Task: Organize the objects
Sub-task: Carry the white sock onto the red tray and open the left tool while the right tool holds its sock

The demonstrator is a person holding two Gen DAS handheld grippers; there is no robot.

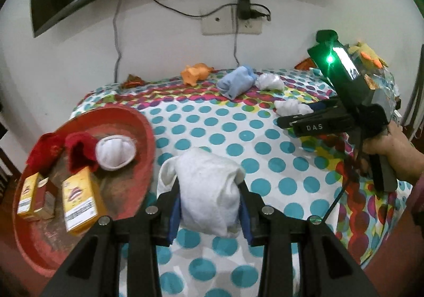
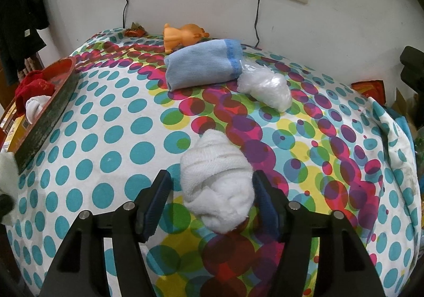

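Pinching a white sock bundle (image 1: 209, 191), our left gripper (image 1: 209, 213) neared the red tray (image 1: 143, 122) already holding socks and boxes, while our right gripper (image 2: 212, 204) stood spread around another white sock roll (image 2: 217, 185), with the blue cloth (image 2: 201, 63), plastic bag (image 2: 265, 87) and orange toy (image 2: 182, 34) still unsorted.

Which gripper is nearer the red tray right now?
Left. The left gripper, shut on a white sock roll, sits right beside the red tray. The right gripper is across the table, astride another white sock roll, with the tray far off.
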